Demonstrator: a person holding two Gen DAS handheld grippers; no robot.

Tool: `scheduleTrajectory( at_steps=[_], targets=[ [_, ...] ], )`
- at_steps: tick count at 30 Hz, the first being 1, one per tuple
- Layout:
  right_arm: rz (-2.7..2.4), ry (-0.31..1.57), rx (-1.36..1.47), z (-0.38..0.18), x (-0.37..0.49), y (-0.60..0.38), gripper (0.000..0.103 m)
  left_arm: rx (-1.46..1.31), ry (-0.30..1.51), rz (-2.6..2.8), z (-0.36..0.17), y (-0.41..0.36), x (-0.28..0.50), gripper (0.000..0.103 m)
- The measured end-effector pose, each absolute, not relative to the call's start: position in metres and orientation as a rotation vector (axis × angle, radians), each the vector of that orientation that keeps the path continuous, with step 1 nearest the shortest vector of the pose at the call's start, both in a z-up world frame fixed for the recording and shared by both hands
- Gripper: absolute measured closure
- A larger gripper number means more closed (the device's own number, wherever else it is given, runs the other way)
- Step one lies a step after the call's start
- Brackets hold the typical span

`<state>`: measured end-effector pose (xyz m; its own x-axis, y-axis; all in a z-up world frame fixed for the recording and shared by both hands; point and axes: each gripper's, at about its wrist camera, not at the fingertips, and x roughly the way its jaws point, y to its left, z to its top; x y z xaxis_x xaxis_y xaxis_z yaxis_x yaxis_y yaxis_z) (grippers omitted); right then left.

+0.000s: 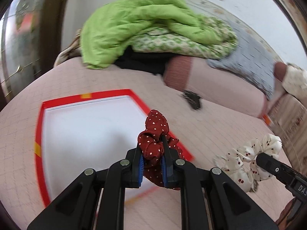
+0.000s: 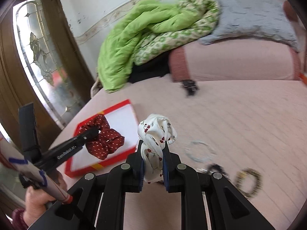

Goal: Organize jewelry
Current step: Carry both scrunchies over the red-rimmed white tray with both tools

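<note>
My left gripper (image 1: 152,161) is shut on a dark red scrunchie with white dots (image 1: 154,132) and holds it over the right edge of a white tray with a red rim (image 1: 39,132). My right gripper (image 2: 153,164) is shut on a white scrunchie with cherries (image 2: 156,134) and holds it above the pink bed cover. In the right wrist view the red scrunchie (image 2: 104,140) hangs over the tray (image 2: 73,169) at the left. In the left wrist view the white scrunchie (image 1: 247,159) is at the right.
A clear beaded bracelet (image 2: 200,151), a small black ring (image 2: 215,167) and a gold and black bracelet (image 2: 249,182) lie on the bed at the right. A black hair clip (image 2: 189,87) lies near a pink pillow (image 2: 239,61). A green quilt (image 2: 145,34) is piled at the back.
</note>
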<state>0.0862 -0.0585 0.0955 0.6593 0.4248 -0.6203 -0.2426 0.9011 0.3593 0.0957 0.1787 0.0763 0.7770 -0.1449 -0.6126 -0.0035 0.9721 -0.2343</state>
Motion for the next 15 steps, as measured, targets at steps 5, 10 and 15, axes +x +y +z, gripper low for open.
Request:
scheduleTrajectory(
  at_steps=[5, 10, 15],
  targets=[
    [0.449, 0.802, 0.243, 0.095, 0.125, -0.01, 0.086, -0.274, 0.7, 0.006, 0.071, 0.229, 0.122, 0.089],
    [0.486, 0.858, 0.229, 0.085, 0.168, 0.043, 0.086, -0.301, 0.723, 0.078, 0.061, 0.266, 0.144, 0.089],
    [0.493, 0.901, 0.197, 0.071, 0.207, 0.083, 0.086, -0.315, 0.738, 0.126, 0.055, 0.289, 0.154, 0.089]
  ],
)
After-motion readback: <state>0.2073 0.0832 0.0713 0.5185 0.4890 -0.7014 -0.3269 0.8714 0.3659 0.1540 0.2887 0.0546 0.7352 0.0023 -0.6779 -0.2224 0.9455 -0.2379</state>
